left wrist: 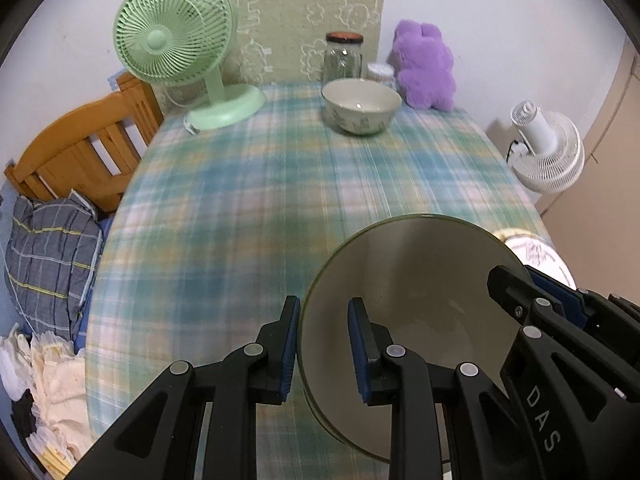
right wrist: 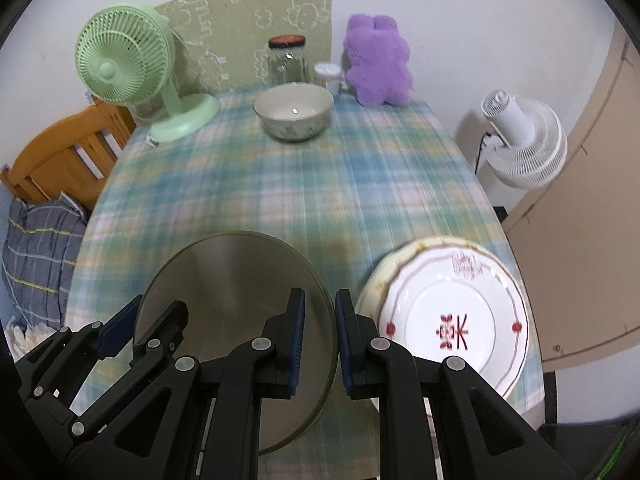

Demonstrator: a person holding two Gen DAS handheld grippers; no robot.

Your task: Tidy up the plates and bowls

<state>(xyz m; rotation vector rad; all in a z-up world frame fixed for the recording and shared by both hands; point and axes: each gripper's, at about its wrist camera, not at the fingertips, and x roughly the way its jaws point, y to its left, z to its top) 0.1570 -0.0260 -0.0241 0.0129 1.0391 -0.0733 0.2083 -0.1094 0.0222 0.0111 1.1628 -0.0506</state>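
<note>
Evidently two-handed carry: left gripper (left wrist: 324, 350) and right gripper (right wrist: 320, 338) each clamped on opposite rims of green-rimmed bowl (left wrist: 412, 280), held tilted above checked tablecloth (left wrist: 240, 208), beside stacked plates (right wrist: 480, 304); second bowl (left wrist: 361, 106) far side.

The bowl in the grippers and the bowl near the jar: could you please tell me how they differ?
The grey-green bowl is plain, while the far bowl has a pale pattern outside. The grey-green bowl is tilted, its rim gripped by the left gripper and right gripper; the far bowl sits upright on the tablecloth, untouched. Both look empty.
</note>
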